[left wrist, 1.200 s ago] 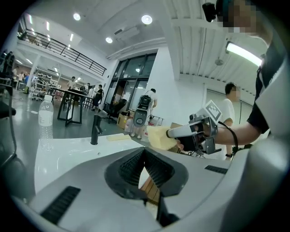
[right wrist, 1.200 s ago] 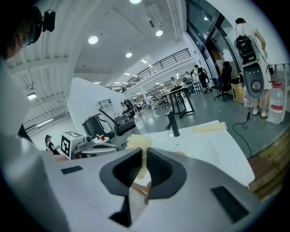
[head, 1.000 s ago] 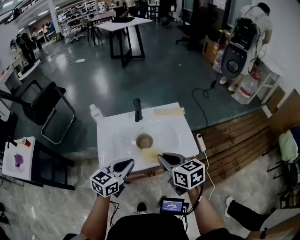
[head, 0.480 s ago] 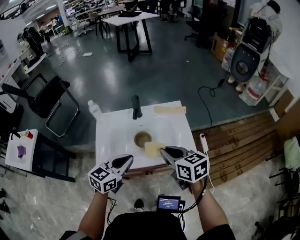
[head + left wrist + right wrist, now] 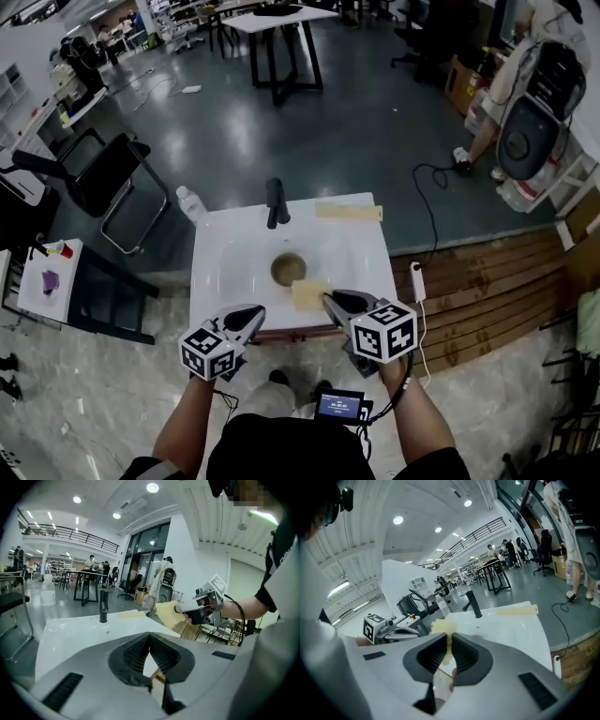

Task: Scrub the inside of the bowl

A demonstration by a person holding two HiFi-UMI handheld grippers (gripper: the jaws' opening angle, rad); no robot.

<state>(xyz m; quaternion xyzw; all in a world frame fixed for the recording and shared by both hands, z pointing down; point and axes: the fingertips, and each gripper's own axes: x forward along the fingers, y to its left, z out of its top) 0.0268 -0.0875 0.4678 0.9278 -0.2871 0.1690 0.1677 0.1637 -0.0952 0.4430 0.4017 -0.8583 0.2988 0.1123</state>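
Note:
A brown bowl (image 5: 288, 269) sits in the middle of the white sink basin (image 5: 225, 272), below the black faucet (image 5: 274, 204). My right gripper (image 5: 330, 301) is shut on a yellow scrubbing cloth (image 5: 309, 293), held over the sink's front edge just near-right of the bowl. That cloth (image 5: 442, 629) shows between the pads in the right gripper view. My left gripper (image 5: 251, 315) hovers at the front edge, left of the cloth, shut with nothing in it. In the left gripper view the right gripper (image 5: 187, 606) carries the cloth (image 5: 166, 613).
A yellow strip (image 5: 348, 213) lies on the sink's back right corner. A plastic bottle (image 5: 191, 202) stands at the back left. A black chair (image 5: 111, 178) and a small side table (image 5: 52, 278) are on the left; a person (image 5: 534, 66) stands far right.
The right gripper has brought the yellow cloth a little forward, closer to the bowl. The left gripper has stayed at the front edge. My head view has shifted.

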